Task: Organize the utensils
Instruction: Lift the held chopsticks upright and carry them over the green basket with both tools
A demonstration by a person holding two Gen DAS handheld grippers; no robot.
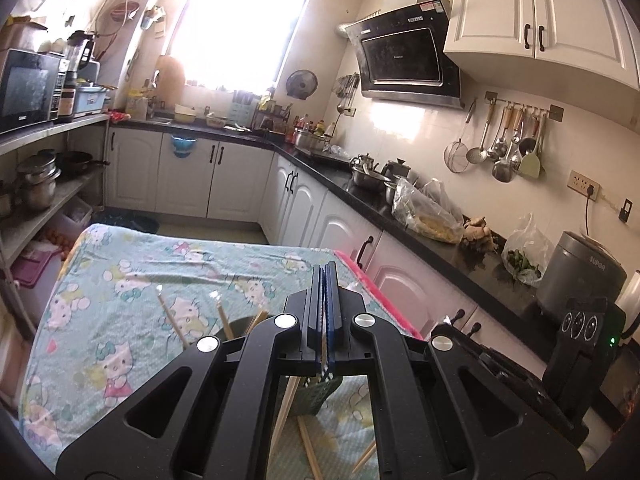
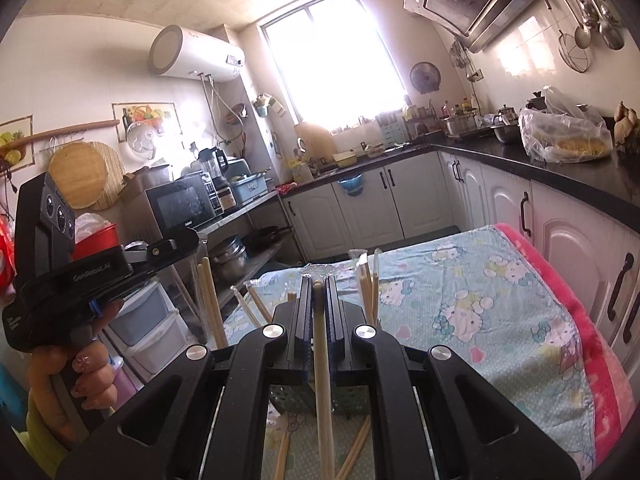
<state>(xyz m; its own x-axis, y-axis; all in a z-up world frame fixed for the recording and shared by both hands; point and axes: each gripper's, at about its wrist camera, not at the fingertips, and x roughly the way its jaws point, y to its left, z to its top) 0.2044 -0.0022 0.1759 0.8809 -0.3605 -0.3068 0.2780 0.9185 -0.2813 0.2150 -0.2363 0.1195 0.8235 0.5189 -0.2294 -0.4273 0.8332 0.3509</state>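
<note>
Right wrist view: we see right hand-held gripper (image 2: 319, 300) clamping a chopstick (image 2: 322, 360), left hand-held gripper (image 1: 325, 300) clenched empty; next, drop it into green holder (image 2: 288, 400) low-center.

"SUPOR" on rice cooker (image 1: 580, 276); "GenRobot.AI" on left gripper (image 2: 96, 276).

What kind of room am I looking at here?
A lived-in home kitchen, almost certainly. A range hood hangs above a dark countertop crowded with pots, ladles and strainers dangle from a wall rail, and a microwave sits on a shelf.
</note>
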